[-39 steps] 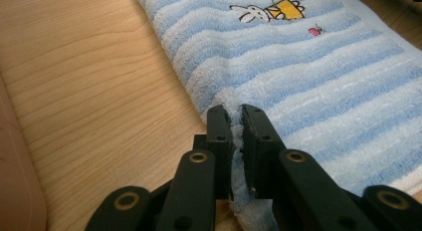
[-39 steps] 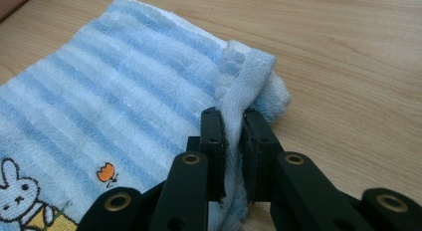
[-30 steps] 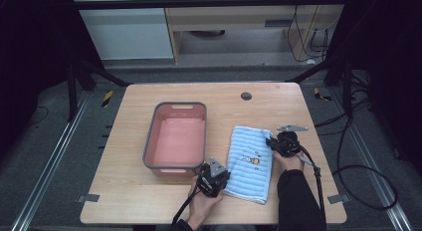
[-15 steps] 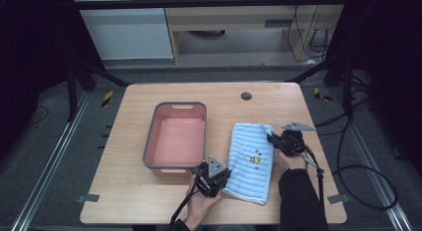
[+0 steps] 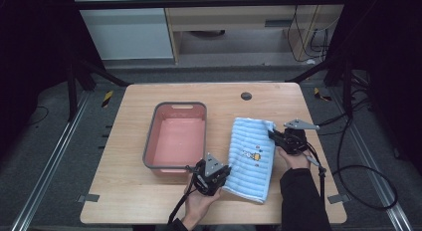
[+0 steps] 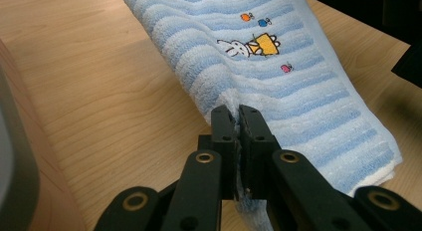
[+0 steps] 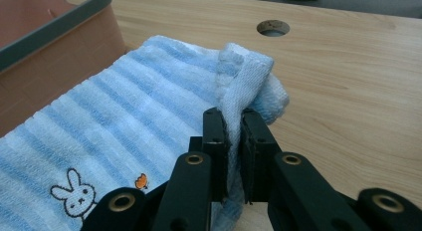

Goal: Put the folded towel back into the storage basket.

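Both tongs, left tongs (image 6: 238,116) and right tongs (image 7: 233,116), are clamped on corners of the blue striped terry towel (image 5: 251,159). Step: lifting. Next move, probably: carry it level toward the pink plastic basin (image 5: 175,107).

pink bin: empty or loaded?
Empty. The high view shows the pink bin's bare floor; the towel lies beside it on the table.
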